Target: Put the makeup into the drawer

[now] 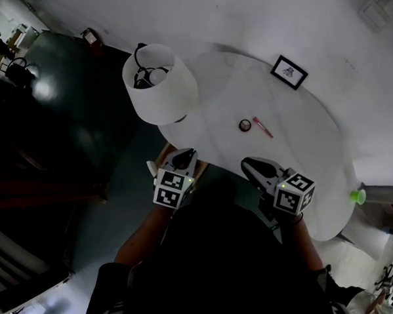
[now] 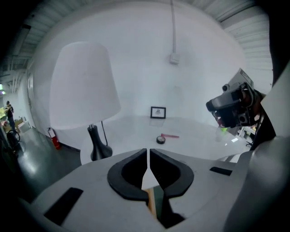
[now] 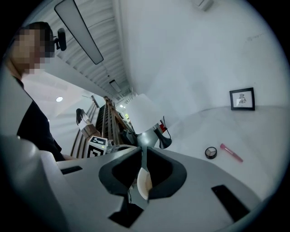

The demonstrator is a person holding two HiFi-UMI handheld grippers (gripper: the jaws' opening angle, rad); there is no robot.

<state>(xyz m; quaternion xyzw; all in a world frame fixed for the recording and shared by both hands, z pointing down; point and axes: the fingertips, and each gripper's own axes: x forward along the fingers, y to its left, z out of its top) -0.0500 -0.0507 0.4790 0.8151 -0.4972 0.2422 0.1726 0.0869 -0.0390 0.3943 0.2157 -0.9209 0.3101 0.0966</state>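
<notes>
White walls close round a dim room with a dark, glossy floor [image 1: 67, 113], and a round white tabletop [image 1: 314, 166] fills the middle of it. At the near edge of that tabletop the left gripper [image 1: 183, 156] hangs with its fingers [image 2: 128, 172] pressed together, tips meeting and nothing between them. Just to its right, the right gripper [image 1: 254, 165] is likewise closed, its fingers [image 3: 121, 171] tip to tip and empty.

Ahead of the fingers, out on the bare white top and well apart from them, lies the makeup. It is a small round compact [image 1: 245, 125] and, just beside it on the right, a pink tube [image 1: 262, 127] lying flat. Neither gripper touches them.

Farther on, near the far rim, a small black-framed picture [image 1: 289, 72] stands upright. To the left of the left fingers, a lamp [image 1: 159, 84] with a wide white shade stands on a dark base at the tabletop's edge. Off to the right of the right fingers, at the rim, sits a small green thing [image 1: 357, 196], too small to make out. A red fire extinguisher [image 2: 53, 138] stands on the floor by the wall, beyond the lamp.
</notes>
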